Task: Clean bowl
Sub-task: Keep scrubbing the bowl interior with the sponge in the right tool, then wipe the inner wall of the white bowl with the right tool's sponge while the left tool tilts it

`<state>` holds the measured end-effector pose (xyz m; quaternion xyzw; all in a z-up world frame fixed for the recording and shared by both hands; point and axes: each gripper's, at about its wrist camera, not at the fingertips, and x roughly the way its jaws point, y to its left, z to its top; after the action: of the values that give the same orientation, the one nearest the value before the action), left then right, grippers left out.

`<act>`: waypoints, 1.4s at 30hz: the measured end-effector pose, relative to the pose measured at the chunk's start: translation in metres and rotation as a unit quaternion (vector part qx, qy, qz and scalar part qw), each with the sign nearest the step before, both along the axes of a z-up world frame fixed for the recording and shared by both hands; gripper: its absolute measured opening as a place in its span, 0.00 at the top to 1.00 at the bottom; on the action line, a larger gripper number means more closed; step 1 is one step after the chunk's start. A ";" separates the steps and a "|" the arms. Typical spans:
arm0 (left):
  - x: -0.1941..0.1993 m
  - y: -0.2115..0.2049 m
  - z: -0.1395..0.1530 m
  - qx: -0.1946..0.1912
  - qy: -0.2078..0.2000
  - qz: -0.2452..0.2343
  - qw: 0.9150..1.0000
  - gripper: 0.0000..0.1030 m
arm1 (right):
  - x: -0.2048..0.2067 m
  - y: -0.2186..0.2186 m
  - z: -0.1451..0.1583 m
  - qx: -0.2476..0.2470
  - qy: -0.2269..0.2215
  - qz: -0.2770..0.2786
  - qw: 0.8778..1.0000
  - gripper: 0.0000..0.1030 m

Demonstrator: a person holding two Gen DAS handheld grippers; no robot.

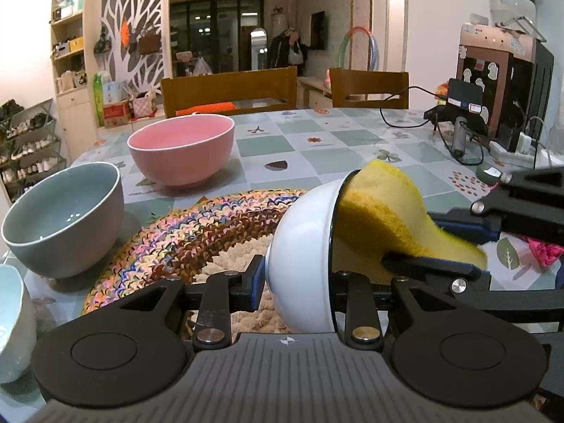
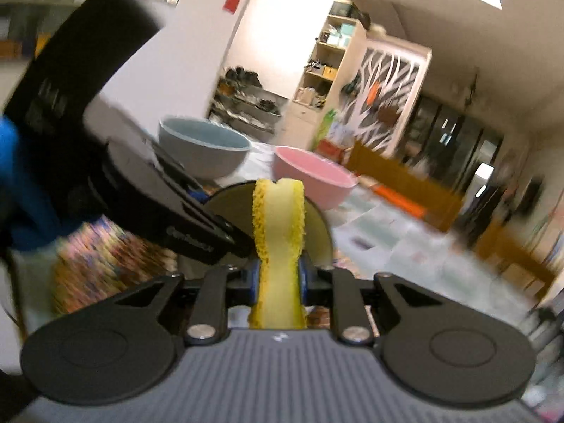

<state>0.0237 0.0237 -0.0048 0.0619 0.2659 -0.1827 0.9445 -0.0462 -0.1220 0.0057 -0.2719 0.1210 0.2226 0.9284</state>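
Item: white round ceramic bowl [image 1: 299, 264], tipped on its side with the mouth facing the right gripper, held above a multicoloured braided round mat [image 1: 197, 232] near the near edge of the table [image 1: 317, 148]. The left gripper [image 1: 296, 282] has its fingers clenched on the bowl's wall at the rim, one finger [image 1: 253, 278] outside against the white shell, the other inside.

Item: yellow rectangular sponge [image 1: 384, 218], folded lengthwise and pinched between the fingers of the right gripper [image 2: 278, 282], which are clamped tight on it. Its front end is pushed into the bowl's mouth and touches the inner wall; in the right wrist view the fold stands upright against the dark interior of the bowl [image 2: 317, 232].

Item: grey-blue round ceramic bowl [image 1: 63, 218], upright, toward the left edge of the table, just beside the mat.

Item: pink round ceramic bowl [image 1: 183, 148], upright, farther back, beyond the mat.

Item: pale blue bowl [image 1: 12, 317], partly in view at the near left corner.

Item: table with a checked green-and-white cover printed with leaves.

Item: two brown wooden chairs [image 1: 229, 88] at the far edge.

Item: black device on a stand with cables [image 1: 461, 102] by the right edge.

The right wrist view is blurred.
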 end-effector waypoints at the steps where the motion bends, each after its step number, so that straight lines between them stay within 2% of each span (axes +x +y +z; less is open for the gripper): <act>1: 0.000 -0.002 0.000 0.004 -0.002 -0.002 1.000 0.71 | 0.002 0.000 -0.002 -0.015 -0.005 -0.001 1.000 0.80; 5: -0.001 -0.007 0.000 0.012 -0.007 -0.011 1.000 0.66 | 0.013 -0.001 -0.013 -0.073 -0.017 -0.003 0.997 0.80; 10: -0.001 -0.009 -0.001 0.014 -0.010 -0.015 1.000 0.63 | 0.028 -0.010 -0.017 -0.073 0.003 0.004 0.997 0.80; 14: -0.001 -0.011 -0.002 0.016 -0.011 -0.015 1.000 0.61 | 0.039 -0.018 -0.019 -0.048 0.028 0.010 0.998 0.80; 21: -0.002 -0.014 -0.005 0.022 -0.017 -0.010 1.000 0.61 | 0.049 -0.025 -0.018 0.025 0.073 0.011 0.997 0.80; 31: -0.003 -0.014 -0.010 0.018 -0.009 -0.008 1.000 0.61 | 0.050 -0.031 -0.014 0.128 0.133 0.019 0.983 0.80; 35: -0.003 -0.017 -0.008 0.021 -0.013 -0.011 1.000 0.61 | 0.042 -0.031 -0.009 0.128 0.121 0.017 0.984 0.80; 42: -0.001 -0.019 -0.007 0.023 -0.011 -0.016 1.000 0.61 | 0.026 -0.027 -0.004 0.061 0.069 0.003 0.996 0.80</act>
<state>0.0227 0.0043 -0.0113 0.0901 0.2589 -0.1909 0.9425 -0.0206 -0.1493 0.0014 -0.1987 0.1703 0.2511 0.9319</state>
